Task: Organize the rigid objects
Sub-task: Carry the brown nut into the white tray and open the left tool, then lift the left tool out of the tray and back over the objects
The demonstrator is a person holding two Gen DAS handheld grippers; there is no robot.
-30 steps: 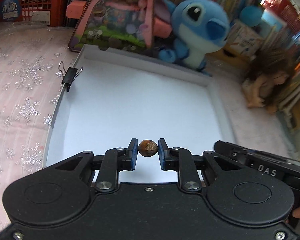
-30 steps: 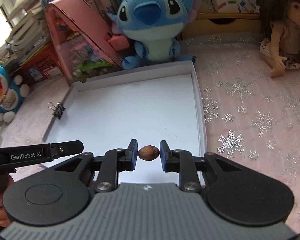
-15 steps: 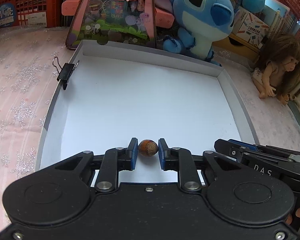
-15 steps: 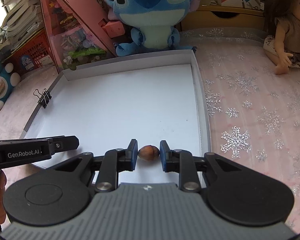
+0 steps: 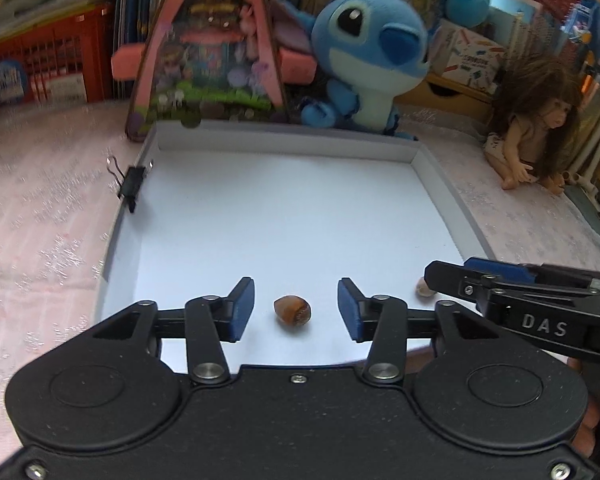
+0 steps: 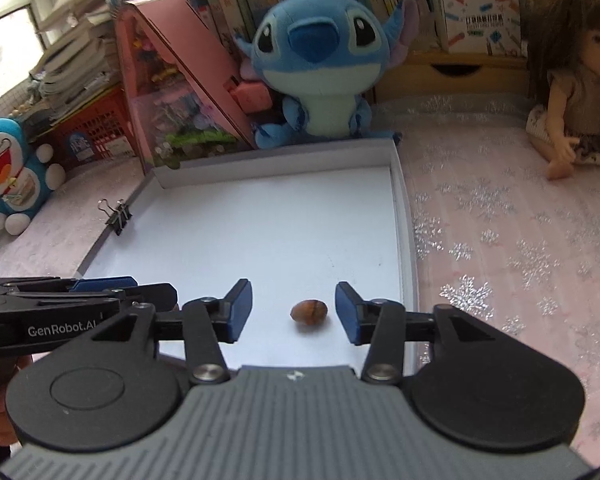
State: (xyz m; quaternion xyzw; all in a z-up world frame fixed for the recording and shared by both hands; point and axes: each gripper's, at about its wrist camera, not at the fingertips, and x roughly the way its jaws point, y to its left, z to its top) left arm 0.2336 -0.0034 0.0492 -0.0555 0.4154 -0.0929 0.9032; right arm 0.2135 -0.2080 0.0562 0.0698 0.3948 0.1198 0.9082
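A brown hazelnut (image 5: 292,309) lies on the floor of the white shallow tray (image 5: 284,224), between the open fingers of my left gripper (image 5: 296,309). A second brown nut (image 6: 309,312) lies on the tray floor between the open fingers of my right gripper (image 6: 294,307); it peeks out in the left wrist view (image 5: 423,288) behind the right gripper's finger (image 5: 500,280). Both grippers are empty, low over the tray's near edge, side by side. The left gripper's fingers (image 6: 100,294) show at the left of the right wrist view.
A black binder clip (image 5: 130,184) grips the tray's left wall. A blue plush (image 6: 320,64) and a pink toy house (image 5: 208,48) stand behind the tray. A doll (image 6: 580,96) sits at right on the pink snowflake cloth (image 6: 520,240). A Doraemon toy (image 6: 12,168) is at far left.
Both grippers have opened and let go of their nuts, which now lie on the tray floor. Before that both came down toward the tray's near edge.
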